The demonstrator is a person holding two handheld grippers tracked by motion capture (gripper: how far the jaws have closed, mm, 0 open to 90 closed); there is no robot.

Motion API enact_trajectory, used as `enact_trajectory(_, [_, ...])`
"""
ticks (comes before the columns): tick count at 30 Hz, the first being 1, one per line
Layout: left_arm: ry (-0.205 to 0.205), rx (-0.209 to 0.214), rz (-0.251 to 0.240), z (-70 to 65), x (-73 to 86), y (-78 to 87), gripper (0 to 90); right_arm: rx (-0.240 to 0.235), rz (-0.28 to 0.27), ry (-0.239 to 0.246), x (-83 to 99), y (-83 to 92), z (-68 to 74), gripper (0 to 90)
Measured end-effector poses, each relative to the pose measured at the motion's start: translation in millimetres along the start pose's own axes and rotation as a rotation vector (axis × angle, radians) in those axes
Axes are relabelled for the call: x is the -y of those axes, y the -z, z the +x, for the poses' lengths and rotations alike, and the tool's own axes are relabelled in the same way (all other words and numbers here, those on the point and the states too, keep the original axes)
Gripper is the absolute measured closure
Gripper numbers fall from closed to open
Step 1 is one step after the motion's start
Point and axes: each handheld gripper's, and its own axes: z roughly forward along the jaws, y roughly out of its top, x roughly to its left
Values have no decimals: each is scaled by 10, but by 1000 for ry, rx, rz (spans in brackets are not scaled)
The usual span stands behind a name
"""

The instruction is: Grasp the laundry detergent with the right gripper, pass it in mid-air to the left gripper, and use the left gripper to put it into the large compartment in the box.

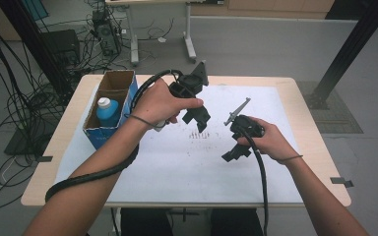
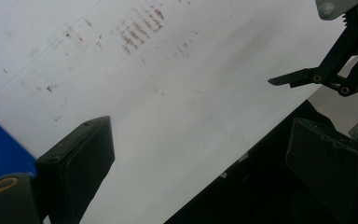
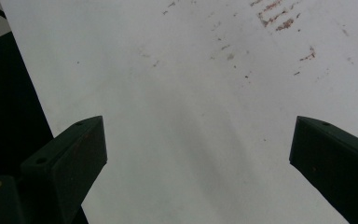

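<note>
- Forearms enter from the bottom edge of the high view, the nearest things to that camera, each hand carrying a black gripper above a white sheet (image 1: pixel 177 167) spread on the wooden table (image 1: pixel 305 123).
- At the left of the frame, a cardboard box (image 1: pixel 109 105) with blue sides stands on the table's left part, its open top divided into compartments.
- Inside the box's nearer compartment stands a blue bottle (image 1: pixel 108 112) with a white cap, upright, just left of the left hand.
- Just right of the box, in the upper middle of the frame, the left hand (image 1: pixel 160 103) holds the left gripper (image 1: pixel 197 118), tilted down toward the sheet; a thick black cable loops from it along the forearm.
- In the left gripper view its jaws stand wide apart and released, with nothing between them but sheet, and a blue edge of the box shows at lower left.
- Below that gripper, a patch of small brown marks (image 1: pixel 201 135) stains the sheet at the centre.
- Right of centre, the right hand (image 1: pixel 270 142) holds the right gripper (image 1: pixel 235 153), which carries a grey plate on top.
- In the right gripper view its jaws are likewise spread wide, gripping nothing, over bare sheet with the brown marks at upper right.
</note>
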Motion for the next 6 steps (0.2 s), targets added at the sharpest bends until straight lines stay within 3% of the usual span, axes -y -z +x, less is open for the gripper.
enact_trajectory(6, [-3, 2, -3, -1, 6, 9, 82, 3, -4, 2, -5, 0, -1, 35])
